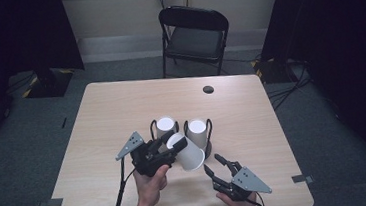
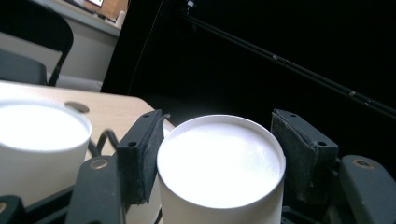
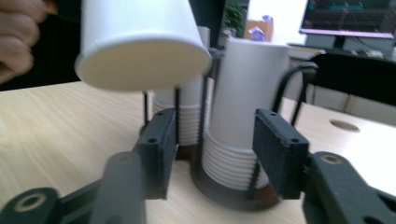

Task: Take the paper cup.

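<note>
Holding a white paper cup [image 1: 188, 151] clear of the worktop [image 1: 102, 115], the left gripper [image 1: 161, 151] has its jaws clamped on the cup's narrow closed end, mouth tilted down towards the right gripper [image 1: 217, 166]. Just behind the cup stand two stacks of upturned cups in a black wire holder [image 1: 206, 128]. The right gripper's jaws stand apart with nothing between them, aimed at the nearer stack [image 3: 245, 121]. To do this well, I would keep the squeeze light so the thin wall does not crumple, and keep the cup clear of the stacks. No brand, label or writing can be read on the cups.
</note>
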Tool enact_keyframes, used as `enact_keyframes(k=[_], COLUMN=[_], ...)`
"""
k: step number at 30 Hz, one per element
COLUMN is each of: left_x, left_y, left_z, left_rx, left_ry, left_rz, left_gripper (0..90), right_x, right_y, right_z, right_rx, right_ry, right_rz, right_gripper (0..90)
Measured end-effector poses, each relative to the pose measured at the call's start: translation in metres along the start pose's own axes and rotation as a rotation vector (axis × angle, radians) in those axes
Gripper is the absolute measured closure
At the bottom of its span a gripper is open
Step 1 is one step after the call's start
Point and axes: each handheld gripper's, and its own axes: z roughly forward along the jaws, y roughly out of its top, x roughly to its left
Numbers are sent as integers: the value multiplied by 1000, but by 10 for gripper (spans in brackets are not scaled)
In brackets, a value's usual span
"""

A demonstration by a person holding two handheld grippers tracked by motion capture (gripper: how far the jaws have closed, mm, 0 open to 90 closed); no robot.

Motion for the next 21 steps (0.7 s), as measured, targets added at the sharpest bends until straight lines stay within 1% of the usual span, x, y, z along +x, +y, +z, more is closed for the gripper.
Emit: enact_keyframes(k=[2,3,5,6,8,10,12,15,17,21], left_x=[1,1,2,2,1,2,3,5,5,4], left_y=[-4,-5,-8,-10,-14,-17,-20,-23,-25,-25], left_z=[-1,-1,-3,-3,-4,-5,-6,-8,-9,-8], left_rx=[11,11,23,29,29,44,46,44,46,47], left_ry=[-10,-19,-28,-33,-44,-39,-44,-60,-67,-85], left_rz=[-10,-24,-32,-44,-61,-68,-80,-116,-124,-130], left_gripper=[362,362,362,362,362,362,362,362,362,362], right_x=[3,5,7,8,10,12,13,14,15,16], right_y=[0,0,0,0,1,2,3,4,4,5], right_z=[0,1,1,1,3,3,4,6,8,12], right_rx=[-18,-31,-49,-57,-78,-95,-106,-113,-123,-141], right_ry=[16,29,40,48,69,72,81,92,96,102], right_rz=[-11,-19,-46,-53,-69,-85,-95,-116,-130,-134], right_gripper=[524,549,566,573,589,603,610,622,634,661])
